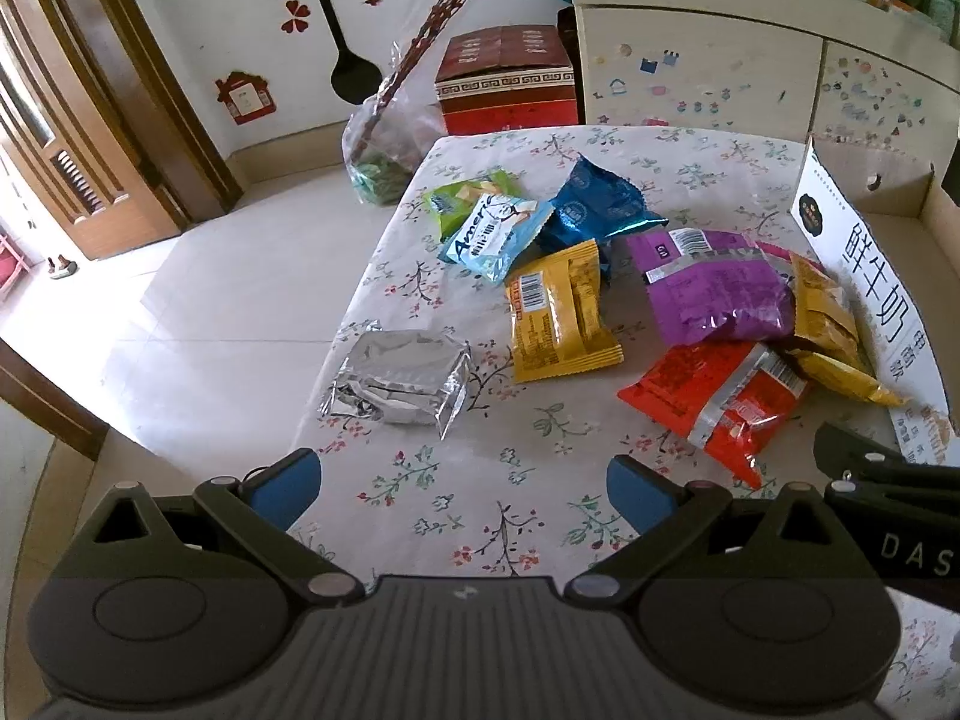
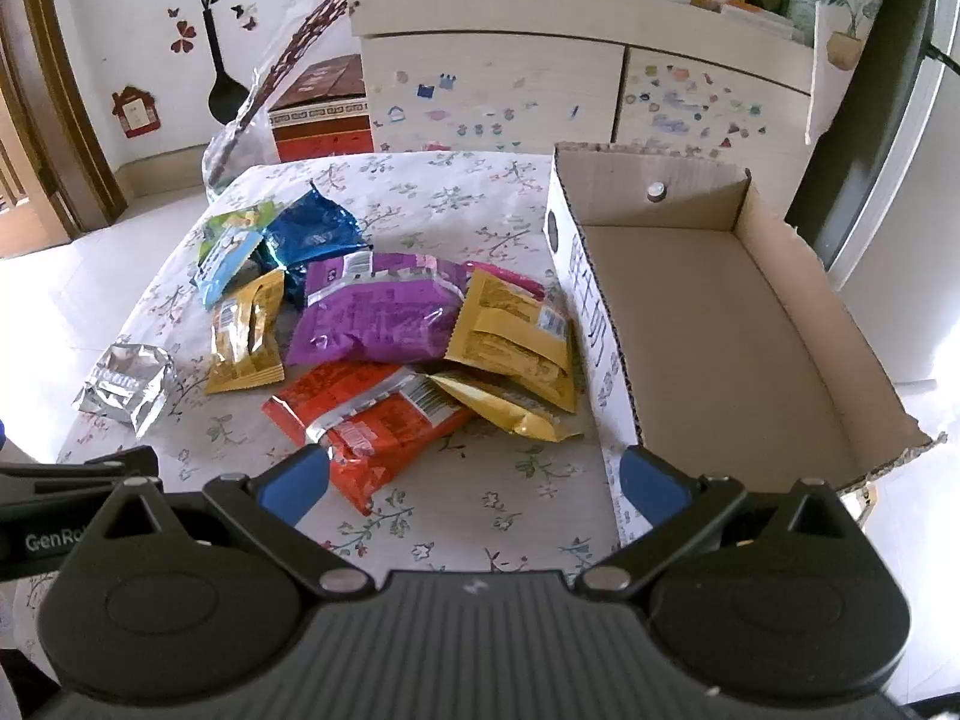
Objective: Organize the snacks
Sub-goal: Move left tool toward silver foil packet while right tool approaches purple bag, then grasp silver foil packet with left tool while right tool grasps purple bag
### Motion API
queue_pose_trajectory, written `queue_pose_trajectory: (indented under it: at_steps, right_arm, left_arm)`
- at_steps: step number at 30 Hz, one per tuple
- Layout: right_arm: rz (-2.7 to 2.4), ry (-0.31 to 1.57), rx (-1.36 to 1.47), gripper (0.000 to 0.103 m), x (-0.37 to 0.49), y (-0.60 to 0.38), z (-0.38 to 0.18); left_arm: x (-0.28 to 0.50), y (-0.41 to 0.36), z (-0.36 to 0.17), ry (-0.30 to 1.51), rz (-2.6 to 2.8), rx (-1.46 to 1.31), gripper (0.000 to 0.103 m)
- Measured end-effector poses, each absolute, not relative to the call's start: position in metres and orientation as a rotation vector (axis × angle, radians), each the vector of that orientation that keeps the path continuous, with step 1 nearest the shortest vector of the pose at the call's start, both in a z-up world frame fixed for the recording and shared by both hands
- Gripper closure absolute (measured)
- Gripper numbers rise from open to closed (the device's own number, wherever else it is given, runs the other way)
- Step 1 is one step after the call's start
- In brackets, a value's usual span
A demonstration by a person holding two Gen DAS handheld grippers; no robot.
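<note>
The left gripper (image 1: 462, 483) is hovering over the flowered tablecloth (image 1: 480, 504) with its blue fingers spread wide, gripping nothing; the right gripper (image 2: 474, 483) is likewise gaping empty, its left finger hanging just above the red packet (image 2: 366, 420); beyond them the snacks are lying heaped mid-table: a purple bag (image 2: 378, 315), yellow packets (image 2: 510, 342), a blue bag (image 2: 312, 231); a silver pouch (image 1: 399, 381) is sitting apart near the table's left edge; the cardboard box (image 2: 720, 324) is standing empty just beside the heap's right.
</note>
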State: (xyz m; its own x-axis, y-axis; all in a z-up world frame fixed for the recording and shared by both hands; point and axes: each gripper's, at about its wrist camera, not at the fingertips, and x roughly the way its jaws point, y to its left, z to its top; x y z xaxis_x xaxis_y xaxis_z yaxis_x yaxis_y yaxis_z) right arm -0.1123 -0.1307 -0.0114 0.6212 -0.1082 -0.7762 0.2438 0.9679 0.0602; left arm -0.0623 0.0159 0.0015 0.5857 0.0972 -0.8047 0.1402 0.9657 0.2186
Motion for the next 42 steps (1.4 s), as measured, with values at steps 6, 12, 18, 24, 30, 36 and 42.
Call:
queue_pose_trajectory:
  at_steps: [6,12,18,24,30,36,42]
  right_arm:
    - [-0.197,0.88,0.164,0.001,-0.111,-0.128,-0.012]
    - [-0.173,0.883,0.165,0.001,-0.11,-0.124,-0.014]
    - [-0.072,0.852,0.194,0.001,-0.111,-0.129,0.003]
    - [0.049,0.785,0.276,0.001,-0.107,-0.149,0.03]
    - [0.107,0.727,0.372,0.001,-0.094,-0.177,0.046]
    - [0.154,0.721,0.448,0.001,-0.07,-0.194,0.047]
    - [0.172,0.766,0.497,0.001,-0.045,-0.202,0.034]
  left_arm:
    - [-0.062,0.017,0.0,0.95,-0.013,0.275,0.0]
    - [-0.061,0.023,-0.001,0.958,-0.018,0.268,0.0]
    - [-0.046,0.054,0.017,0.957,-0.021,0.13,0.0]
    - [-0.015,0.087,0.038,0.932,0.054,0.066,0.0]
    - [0.021,0.113,0.039,0.943,0.091,-0.031,0.0]
    - [0.046,0.11,0.014,1.01,0.088,-0.02,0.0]
    - [0.054,0.109,-0.012,1.082,0.09,-0.016,0.0]
